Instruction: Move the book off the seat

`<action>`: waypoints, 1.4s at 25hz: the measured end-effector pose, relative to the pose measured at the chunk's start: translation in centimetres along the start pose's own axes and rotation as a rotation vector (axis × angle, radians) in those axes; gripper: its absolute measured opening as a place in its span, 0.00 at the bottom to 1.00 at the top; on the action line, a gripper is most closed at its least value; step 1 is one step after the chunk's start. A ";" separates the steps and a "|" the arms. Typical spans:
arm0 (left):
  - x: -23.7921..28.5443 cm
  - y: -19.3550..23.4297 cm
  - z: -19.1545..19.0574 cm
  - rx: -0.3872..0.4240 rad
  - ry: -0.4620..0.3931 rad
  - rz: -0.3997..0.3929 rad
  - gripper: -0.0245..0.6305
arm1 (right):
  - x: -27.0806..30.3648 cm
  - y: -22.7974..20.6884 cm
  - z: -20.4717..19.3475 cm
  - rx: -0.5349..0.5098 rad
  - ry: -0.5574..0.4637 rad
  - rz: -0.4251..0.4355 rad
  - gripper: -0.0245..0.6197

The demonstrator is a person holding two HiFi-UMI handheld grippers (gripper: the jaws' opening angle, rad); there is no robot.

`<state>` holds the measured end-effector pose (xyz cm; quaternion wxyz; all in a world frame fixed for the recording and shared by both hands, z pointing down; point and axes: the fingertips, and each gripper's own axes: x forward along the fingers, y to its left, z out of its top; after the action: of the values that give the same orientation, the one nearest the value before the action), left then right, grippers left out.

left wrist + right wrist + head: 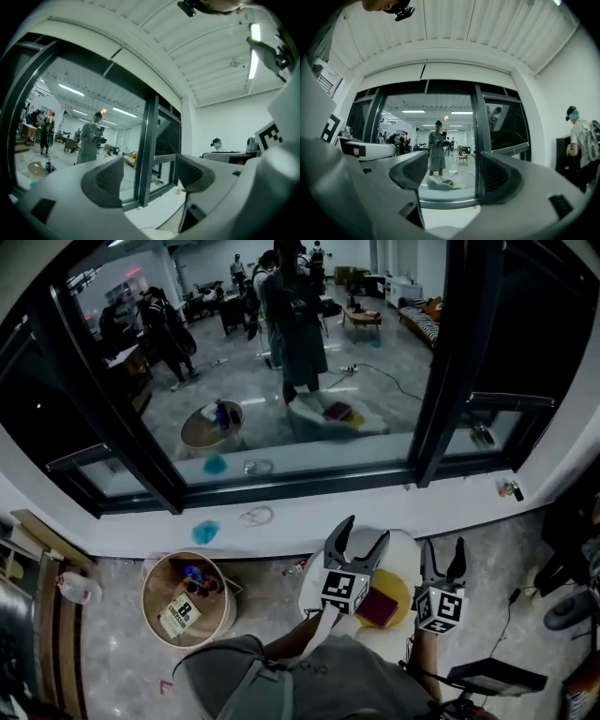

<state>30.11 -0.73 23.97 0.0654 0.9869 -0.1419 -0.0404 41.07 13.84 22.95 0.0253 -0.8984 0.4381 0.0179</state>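
Observation:
A dark red book lies on a yellow cushion on a white round seat, just in front of me in the head view. My left gripper hovers above the seat's left side, jaws open and empty. To its right my right gripper is held over the seat's right edge, also open and empty. Both point up toward the window. In the left gripper view the left gripper frames only the window post. In the right gripper view the right gripper frames the glass. The book is hidden in both gripper views.
A round wooden bin with small items stands on the floor left of the seat, a plastic bottle beyond it. The white window sill and dark window frame run ahead. A dark device lies at lower right. A person stands at the right.

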 end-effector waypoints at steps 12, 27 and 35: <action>2.0 -2.0 -6.4 -0.012 0.138 -0.062 0.56 | -2.6 -4.0 -8.1 0.053 0.147 -0.122 0.56; 7.7 -2.5 -26.2 -0.004 0.384 -0.068 0.56 | -1.6 -11.0 -27.0 0.168 0.369 -0.208 0.56; 8.2 -2.7 -43.0 -0.038 0.583 -0.115 0.56 | -3.2 -13.7 -42.6 0.242 0.521 -0.265 0.57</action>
<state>42.88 4.53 65.64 0.1197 0.9619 -0.0601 0.2385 50.35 22.18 66.01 0.0211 -0.9124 0.3081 -0.2685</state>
